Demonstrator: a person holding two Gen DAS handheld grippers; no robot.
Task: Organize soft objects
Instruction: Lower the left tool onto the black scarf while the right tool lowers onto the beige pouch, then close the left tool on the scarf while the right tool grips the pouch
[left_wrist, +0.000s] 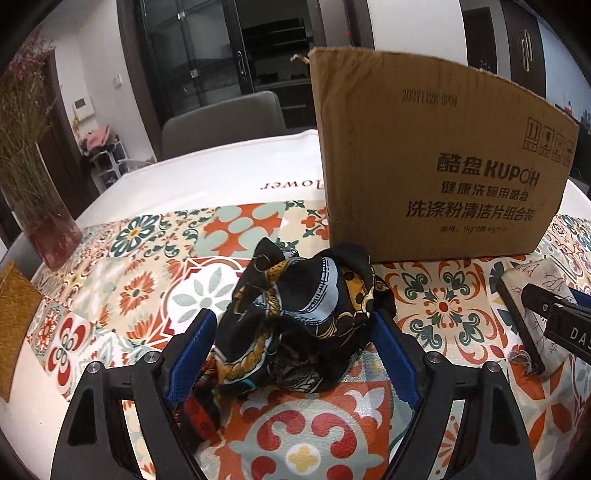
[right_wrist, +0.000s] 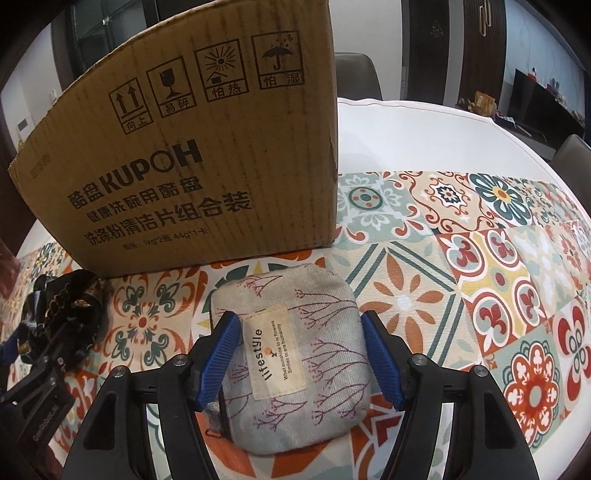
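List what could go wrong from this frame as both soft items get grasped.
The black scarf is bunched loosely between the left claw's fingers, so a trailing fold might drag. The grey pouch fills the right claw's opening and could squeeze out. The tall cardboard box may snag either item.

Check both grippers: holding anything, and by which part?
Left gripper straddles the bunched scarf; right gripper straddles the pouch across its sides. Both sit between open fingers; neither looks clamped.
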